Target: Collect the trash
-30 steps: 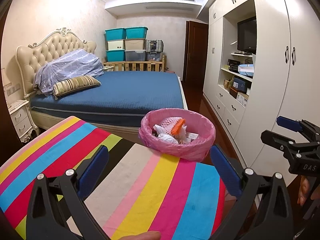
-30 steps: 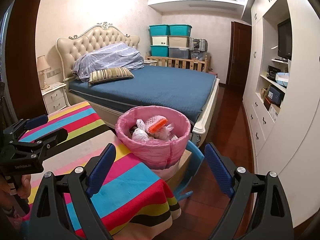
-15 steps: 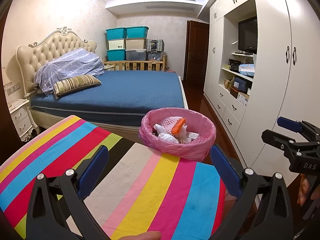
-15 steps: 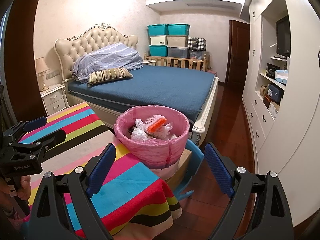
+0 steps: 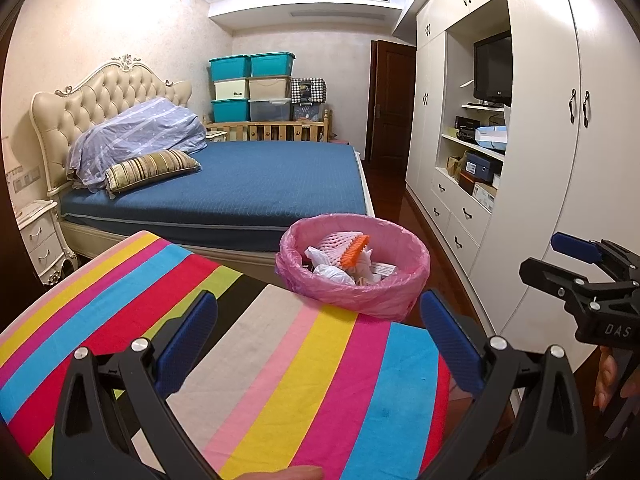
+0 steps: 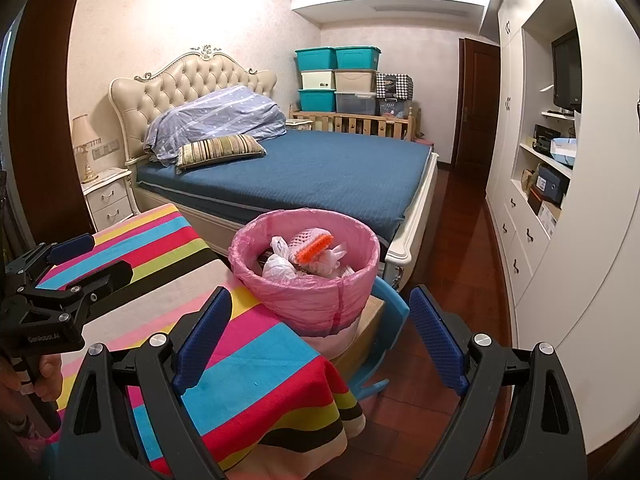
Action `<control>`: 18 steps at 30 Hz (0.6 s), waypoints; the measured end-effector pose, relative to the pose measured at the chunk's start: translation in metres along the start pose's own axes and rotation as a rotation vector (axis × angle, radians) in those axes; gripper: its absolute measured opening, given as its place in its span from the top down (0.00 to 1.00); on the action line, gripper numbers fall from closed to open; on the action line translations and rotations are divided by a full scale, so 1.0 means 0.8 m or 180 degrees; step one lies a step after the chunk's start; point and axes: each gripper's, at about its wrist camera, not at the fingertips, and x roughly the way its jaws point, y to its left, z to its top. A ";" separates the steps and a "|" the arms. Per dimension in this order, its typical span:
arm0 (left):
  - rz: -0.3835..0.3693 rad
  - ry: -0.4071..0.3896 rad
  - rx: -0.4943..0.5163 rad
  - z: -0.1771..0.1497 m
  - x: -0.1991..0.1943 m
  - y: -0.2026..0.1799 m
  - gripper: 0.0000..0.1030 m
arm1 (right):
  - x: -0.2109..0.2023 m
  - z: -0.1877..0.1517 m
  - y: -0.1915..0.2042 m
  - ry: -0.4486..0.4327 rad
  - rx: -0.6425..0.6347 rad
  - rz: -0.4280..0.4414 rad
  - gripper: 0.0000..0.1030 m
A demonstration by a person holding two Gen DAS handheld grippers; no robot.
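2 grippers, 1 pink-lined bin [image 5: 394,300] w/ trash.
Left gripper [image 5: 318,344] & right gripper [image 6: 320,338]: jaws apart, holding nothing, over striped tablecloth [image 5: 280,380].

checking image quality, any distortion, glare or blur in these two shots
Left wrist view: strong fisheye bending of the wardrobe, black vignette corners, the bin sharp. Right wrist view: same curvature, glare on the wooden floor, even ceiling light, no motion blur.

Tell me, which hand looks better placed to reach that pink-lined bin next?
Probably the right. The right gripper points almost straight at the pink-lined bin, fingers open; the left gripper hangs over the striped tablecloth, bin farther off.
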 end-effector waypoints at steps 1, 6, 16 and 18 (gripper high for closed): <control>0.0000 0.0001 -0.0001 0.000 0.000 0.000 0.04 | 0.000 0.000 0.000 -0.0004 0.0003 0.0000 0.18; 0.0002 0.0008 -0.0006 -0.001 0.000 0.000 0.04 | 0.000 0.001 -0.001 -0.0001 0.0009 0.0004 0.18; 0.0004 0.0025 0.0054 0.003 -0.003 -0.003 0.04 | 0.000 0.001 -0.001 -0.0001 0.0008 0.0002 0.18; -0.0001 0.0029 0.0055 0.002 -0.003 -0.004 0.04 | 0.000 0.000 -0.001 0.0001 0.0009 0.0007 0.18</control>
